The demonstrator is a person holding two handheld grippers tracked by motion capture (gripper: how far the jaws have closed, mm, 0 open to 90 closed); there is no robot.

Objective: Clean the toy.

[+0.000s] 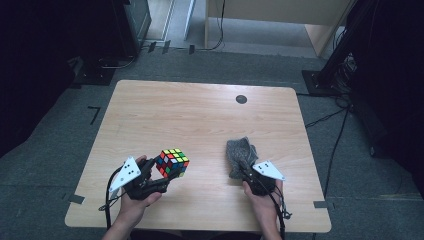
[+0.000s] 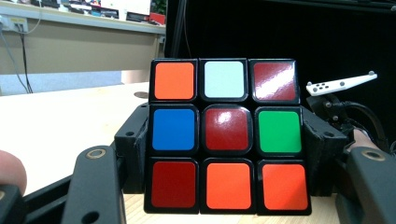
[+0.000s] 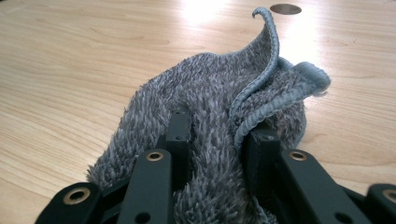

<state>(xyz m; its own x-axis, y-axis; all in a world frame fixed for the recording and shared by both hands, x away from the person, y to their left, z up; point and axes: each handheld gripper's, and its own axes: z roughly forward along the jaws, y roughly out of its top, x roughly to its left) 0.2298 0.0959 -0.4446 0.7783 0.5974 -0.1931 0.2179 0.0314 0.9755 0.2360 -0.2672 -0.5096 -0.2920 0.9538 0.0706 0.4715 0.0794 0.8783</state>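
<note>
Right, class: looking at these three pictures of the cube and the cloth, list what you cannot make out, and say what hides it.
- Puzzle cube, left gripper view: the sides where the pads press are hidden behind the left gripper.
- Grey cloth, right gripper view: its underside is hidden by its own folds; its near end is cut off by the bottom edge.
- Dark disc on the table, high view: too small to identify.

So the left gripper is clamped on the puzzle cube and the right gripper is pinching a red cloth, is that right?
Not quite: the cloth is grey, not red, as the right gripper view shows. The rest holds: the left gripper is clamped on the puzzle cube, and the right gripper pinches the cloth.
</note>
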